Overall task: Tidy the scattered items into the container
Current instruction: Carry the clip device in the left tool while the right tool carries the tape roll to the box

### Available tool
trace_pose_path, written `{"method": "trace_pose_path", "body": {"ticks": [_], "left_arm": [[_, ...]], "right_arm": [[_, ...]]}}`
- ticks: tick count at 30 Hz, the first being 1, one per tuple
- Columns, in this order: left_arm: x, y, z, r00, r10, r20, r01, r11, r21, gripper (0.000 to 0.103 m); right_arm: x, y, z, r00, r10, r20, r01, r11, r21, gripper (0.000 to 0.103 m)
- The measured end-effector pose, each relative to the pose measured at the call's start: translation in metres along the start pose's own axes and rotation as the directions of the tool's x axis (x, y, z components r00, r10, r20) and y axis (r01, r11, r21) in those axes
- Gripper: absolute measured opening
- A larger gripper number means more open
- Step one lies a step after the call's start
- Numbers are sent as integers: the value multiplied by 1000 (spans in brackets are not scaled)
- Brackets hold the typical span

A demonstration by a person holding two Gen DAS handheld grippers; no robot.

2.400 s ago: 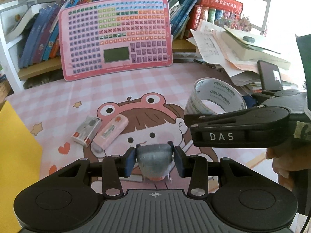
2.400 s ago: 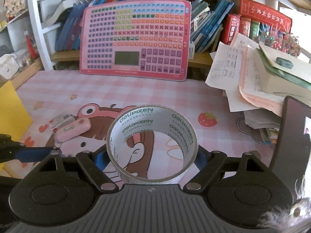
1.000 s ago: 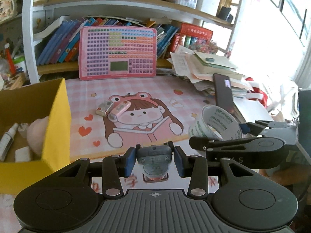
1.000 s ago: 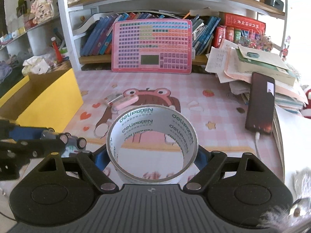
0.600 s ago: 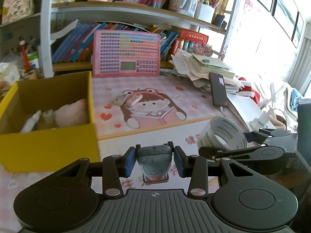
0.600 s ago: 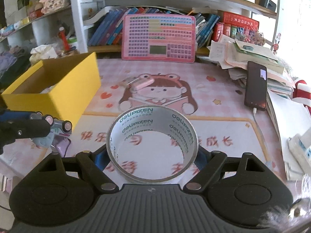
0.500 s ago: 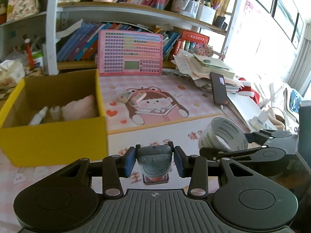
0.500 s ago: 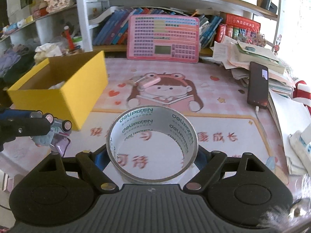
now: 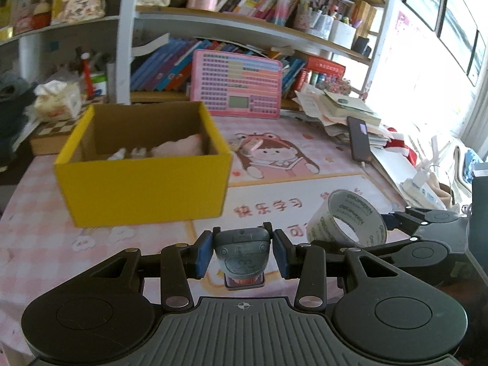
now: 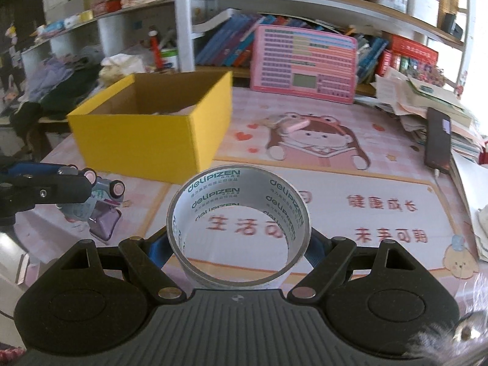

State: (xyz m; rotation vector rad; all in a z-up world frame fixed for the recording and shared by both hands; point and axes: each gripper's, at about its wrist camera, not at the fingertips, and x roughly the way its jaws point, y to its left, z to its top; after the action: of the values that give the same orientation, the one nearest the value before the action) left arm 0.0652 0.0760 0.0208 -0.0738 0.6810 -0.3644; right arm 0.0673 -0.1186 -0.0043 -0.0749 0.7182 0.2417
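Pinching a light, stiff tape roll (image 10: 239, 228) across its rim, the right hand-held gripper (image 10: 239, 244) holds firm; left hand-held gripper (image 9: 242, 251) clamps a small grey toy (image 9: 242, 251); yellow box (image 9: 146, 183) at eleven o'clock.

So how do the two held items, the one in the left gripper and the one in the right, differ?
The left gripper pinches a small grey toy car; the right gripper spans a wide clear tape roll. The car is solid and opaque, the roll hollow and see-through. Both are clamped short of the yellow box.
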Motion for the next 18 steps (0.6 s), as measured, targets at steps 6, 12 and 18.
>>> {"method": "trace_pose_path", "body": {"ticks": [6, 12, 18], "left_arm": [[-21, 22, -11, 999, 36, 18, -35, 999, -39, 40], [-38, 40, -17, 997, 69, 42, -65, 995, -71, 40], [-53, 55, -18, 990, 118, 79, -109, 987, -119, 40]], "right_arm": [[-2, 30, -1, 999, 35, 0, -35, 998, -45, 83], [-2, 55, 3, 998, 64, 13, -62, 994, -91, 83], [4, 79, 12, 993, 113, 25, -108, 980, -167, 83]]}}
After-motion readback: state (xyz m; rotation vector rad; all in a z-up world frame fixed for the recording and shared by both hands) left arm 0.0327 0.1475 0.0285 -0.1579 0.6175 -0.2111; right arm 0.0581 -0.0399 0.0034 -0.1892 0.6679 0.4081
